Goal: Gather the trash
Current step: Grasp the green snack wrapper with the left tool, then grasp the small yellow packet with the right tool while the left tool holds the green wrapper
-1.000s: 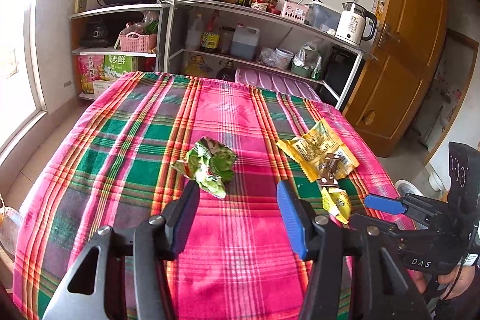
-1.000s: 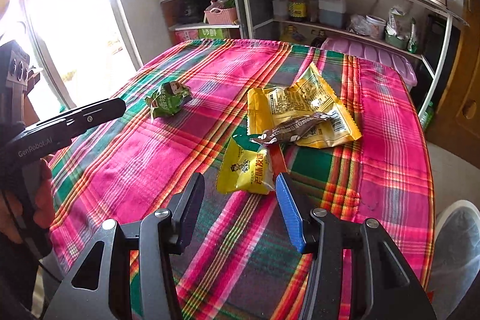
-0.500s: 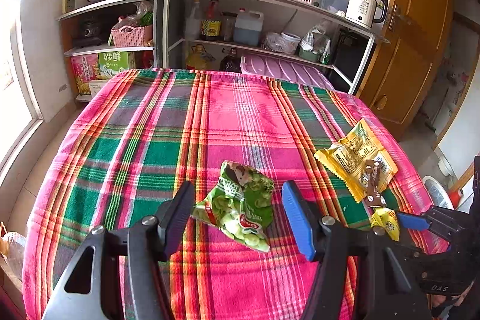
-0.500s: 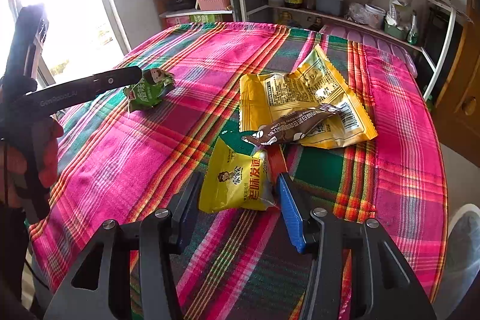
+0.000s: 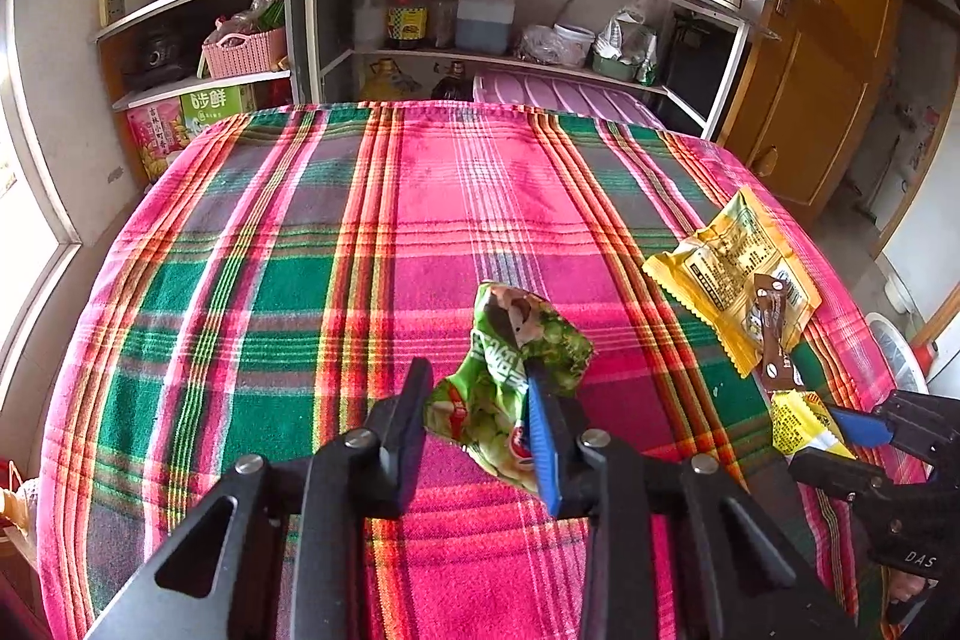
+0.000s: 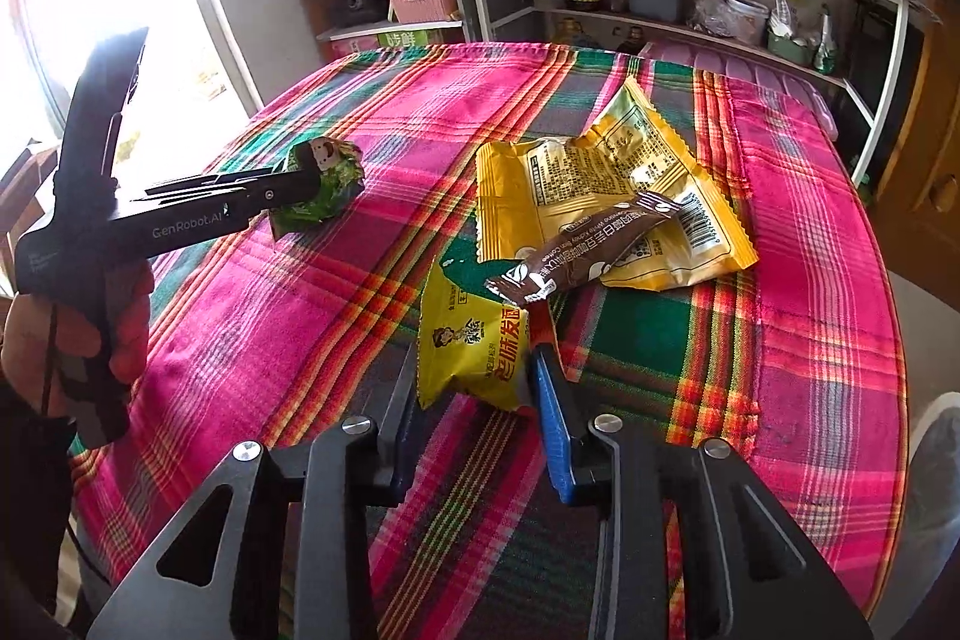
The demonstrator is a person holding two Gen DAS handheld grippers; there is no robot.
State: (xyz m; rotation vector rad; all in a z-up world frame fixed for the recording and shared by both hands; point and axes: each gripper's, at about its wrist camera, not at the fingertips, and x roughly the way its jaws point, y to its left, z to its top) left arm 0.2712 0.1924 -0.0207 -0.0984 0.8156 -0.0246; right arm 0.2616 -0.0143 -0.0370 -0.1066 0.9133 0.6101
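In the left wrist view, our left hand-held gripper (image 5: 480, 418) is closing on the crumpled green wrapper (image 5: 510, 388) on the desk (image 5: 270, 250); light and crinkly, it wants a mid-body pinch. In the right wrist view, our right hand-held gripper (image 6: 480, 388) is closing around the small yellow packet (image 6: 474, 346), slick and limp, beside the large yellow bag (image 6: 612, 178).

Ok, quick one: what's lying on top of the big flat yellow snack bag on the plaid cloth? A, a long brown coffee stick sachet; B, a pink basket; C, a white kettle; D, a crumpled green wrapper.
A: the long brown coffee stick sachet lies across the big flat yellow snack bag in the right wrist view.
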